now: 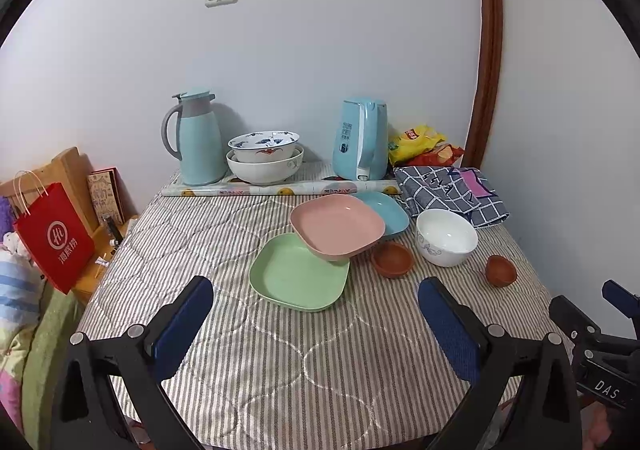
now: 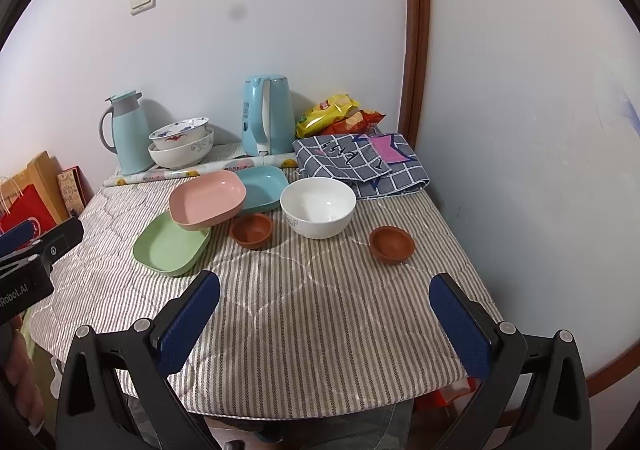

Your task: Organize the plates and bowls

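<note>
Status: approach stage, nothing gripped. Left gripper (image 1: 316,302) and right gripper (image 2: 324,298) both hover over the near part of the striped table (image 2: 320,330), jaws spread wide apart and empty.

Item positions:
- Green plate (image 1: 298,274) lies flat, nearest the left gripper.
- Pink plate (image 1: 336,226) sits tilted, one edge resting on the green plate, its far side overlapping the blue plate (image 1: 390,210).
- White bowl (image 2: 318,206) stands upright just right of the plates.
- One brown bowl (image 2: 251,230) sits between the plates and the white bowl; the other brown bowl (image 2: 392,244) stands apart, nearest the right gripper.

Judged next move: nest like with like. Advance one gripper to a rim, likely the pink plate or the nearer brown bowl, and straddle the rim before closing. The tilted pink plate may slide when touched
</note>
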The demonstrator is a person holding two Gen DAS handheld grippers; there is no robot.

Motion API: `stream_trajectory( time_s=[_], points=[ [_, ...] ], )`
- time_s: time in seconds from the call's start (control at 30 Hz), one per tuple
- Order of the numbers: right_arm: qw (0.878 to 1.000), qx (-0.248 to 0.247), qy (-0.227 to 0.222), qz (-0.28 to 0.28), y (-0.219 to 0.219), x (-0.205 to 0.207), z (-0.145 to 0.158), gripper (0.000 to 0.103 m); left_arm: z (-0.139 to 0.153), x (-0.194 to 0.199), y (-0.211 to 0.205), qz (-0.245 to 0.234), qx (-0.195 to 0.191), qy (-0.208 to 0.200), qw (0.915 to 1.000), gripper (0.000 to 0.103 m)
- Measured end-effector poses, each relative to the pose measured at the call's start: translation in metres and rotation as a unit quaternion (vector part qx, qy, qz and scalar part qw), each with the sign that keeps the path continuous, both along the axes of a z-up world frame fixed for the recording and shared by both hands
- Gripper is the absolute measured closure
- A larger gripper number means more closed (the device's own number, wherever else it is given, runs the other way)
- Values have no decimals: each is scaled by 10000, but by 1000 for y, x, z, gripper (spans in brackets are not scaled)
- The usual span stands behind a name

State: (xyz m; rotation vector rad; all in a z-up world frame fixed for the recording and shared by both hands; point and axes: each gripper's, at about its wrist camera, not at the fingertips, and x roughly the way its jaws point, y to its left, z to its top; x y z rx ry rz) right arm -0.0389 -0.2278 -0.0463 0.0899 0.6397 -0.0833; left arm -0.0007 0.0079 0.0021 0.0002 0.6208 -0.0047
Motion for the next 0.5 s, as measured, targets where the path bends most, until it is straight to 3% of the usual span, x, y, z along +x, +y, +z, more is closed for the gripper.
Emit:
stream_trajectory(
  time_s=[0.5],
  points=[
    [10000, 32, -34, -24, 1, -2, -1, 0, 2, -3, 3, 33, -27, -55, 10000, 0]
  ],
)
